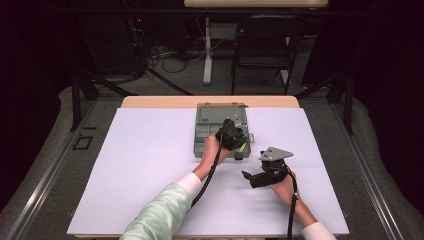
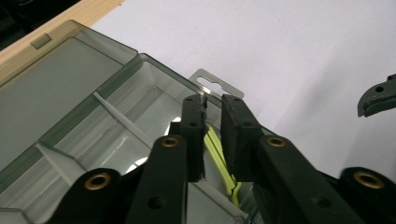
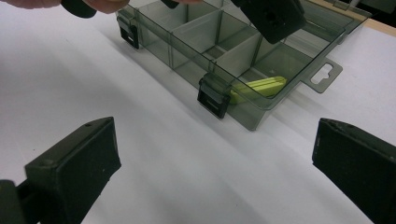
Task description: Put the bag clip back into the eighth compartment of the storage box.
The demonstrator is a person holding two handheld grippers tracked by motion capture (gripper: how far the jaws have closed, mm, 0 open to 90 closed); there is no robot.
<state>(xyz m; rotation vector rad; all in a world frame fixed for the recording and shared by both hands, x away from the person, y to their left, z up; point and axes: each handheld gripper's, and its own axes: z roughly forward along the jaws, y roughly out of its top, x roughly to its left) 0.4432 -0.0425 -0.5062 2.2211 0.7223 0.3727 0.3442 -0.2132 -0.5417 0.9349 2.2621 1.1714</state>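
A smoky clear organiser box (image 1: 204, 134) lies with its lid open at the back middle of the white table top. A yellow-green strip (image 3: 259, 87) rests on the floor of its front right compartment (image 2: 217, 154). My left gripper (image 1: 237, 146) hangs over that corner, its jaws (image 2: 212, 100) parted by a narrow gap with nothing pinched between the pads. My right gripper (image 1: 256, 172) sits on the table just right of the box and faces it, jaws wide open and empty (image 3: 215, 140).
The box has black latches (image 3: 214, 95) on its front wall and a hang tab (image 3: 324, 72) on its right end. The white sheet (image 1: 150, 165) covers a wooden table. A black chair (image 1: 262, 45) and floor cables stand beyond the far edge.
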